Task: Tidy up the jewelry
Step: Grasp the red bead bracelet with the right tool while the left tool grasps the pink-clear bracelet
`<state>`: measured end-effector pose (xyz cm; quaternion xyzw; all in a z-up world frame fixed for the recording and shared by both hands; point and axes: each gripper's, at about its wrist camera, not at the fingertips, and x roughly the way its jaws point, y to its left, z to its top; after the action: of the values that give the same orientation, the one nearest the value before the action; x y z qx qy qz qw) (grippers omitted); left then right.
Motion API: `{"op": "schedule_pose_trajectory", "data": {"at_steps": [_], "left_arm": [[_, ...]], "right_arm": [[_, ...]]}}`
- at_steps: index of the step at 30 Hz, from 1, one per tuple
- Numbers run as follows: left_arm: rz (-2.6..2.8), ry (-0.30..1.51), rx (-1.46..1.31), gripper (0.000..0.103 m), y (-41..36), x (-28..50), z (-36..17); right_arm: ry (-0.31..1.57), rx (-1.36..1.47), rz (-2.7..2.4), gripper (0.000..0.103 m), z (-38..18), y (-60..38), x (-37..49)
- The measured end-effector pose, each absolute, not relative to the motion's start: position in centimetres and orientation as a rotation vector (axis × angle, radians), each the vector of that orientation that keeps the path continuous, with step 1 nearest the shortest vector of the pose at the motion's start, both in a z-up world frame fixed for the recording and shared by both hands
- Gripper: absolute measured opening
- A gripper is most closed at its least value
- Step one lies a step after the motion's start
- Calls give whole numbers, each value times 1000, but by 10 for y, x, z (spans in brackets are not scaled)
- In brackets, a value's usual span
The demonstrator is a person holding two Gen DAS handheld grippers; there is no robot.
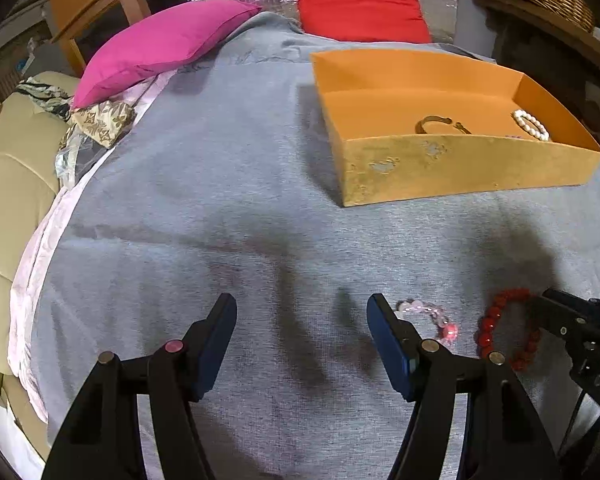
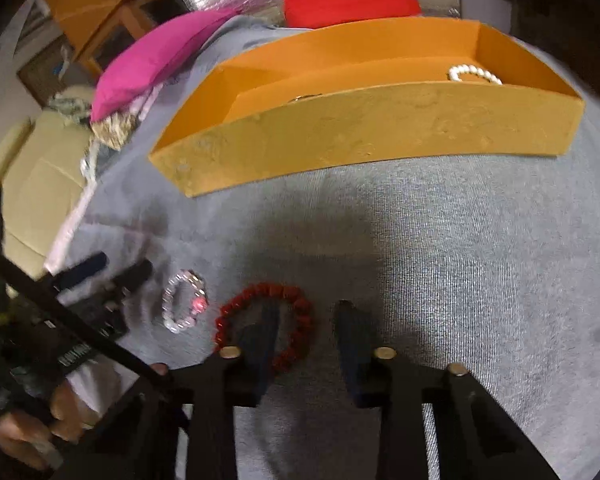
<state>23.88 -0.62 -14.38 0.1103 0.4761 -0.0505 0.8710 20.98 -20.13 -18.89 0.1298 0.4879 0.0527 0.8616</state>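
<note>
The right gripper (image 2: 306,316), jaws apart, straddled one side of a red beaded bracelet (image 2: 296,300) lying on grey cloth (image 2: 460,260); the light, floppy strand looked best pinched across its beads. The left gripper (image 1: 302,308) gaped empty.

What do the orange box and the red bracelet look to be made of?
Orange box: likely cardboard with a matte, suede-like skin; pale scuffed patches show on its front wall. Red bracelet: round beads, matte to faintly glossy, possibly coral, stone or plastic; the pictures cannot settle which.
</note>
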Motion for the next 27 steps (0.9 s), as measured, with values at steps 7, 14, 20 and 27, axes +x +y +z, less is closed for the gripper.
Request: {"op": "schedule_pose_trajectory", "data": {"at_steps": [7,14,20,27], "left_arm": [[-122,993,242,68,-4,238,-144],[-201,1010,325,68,-22,229,-152],[-254,1049,358,68,-37,223,-163],[-295,1082,299,68,-37,226,-167]], "right_arm": [[977,166,-15,12,-187,-215,205],[985,298,-115,12,-187,-264,202],[1008,261,-113,12,-190,-254,204],[1009,272,-108,14,-195,-256,204]]}}
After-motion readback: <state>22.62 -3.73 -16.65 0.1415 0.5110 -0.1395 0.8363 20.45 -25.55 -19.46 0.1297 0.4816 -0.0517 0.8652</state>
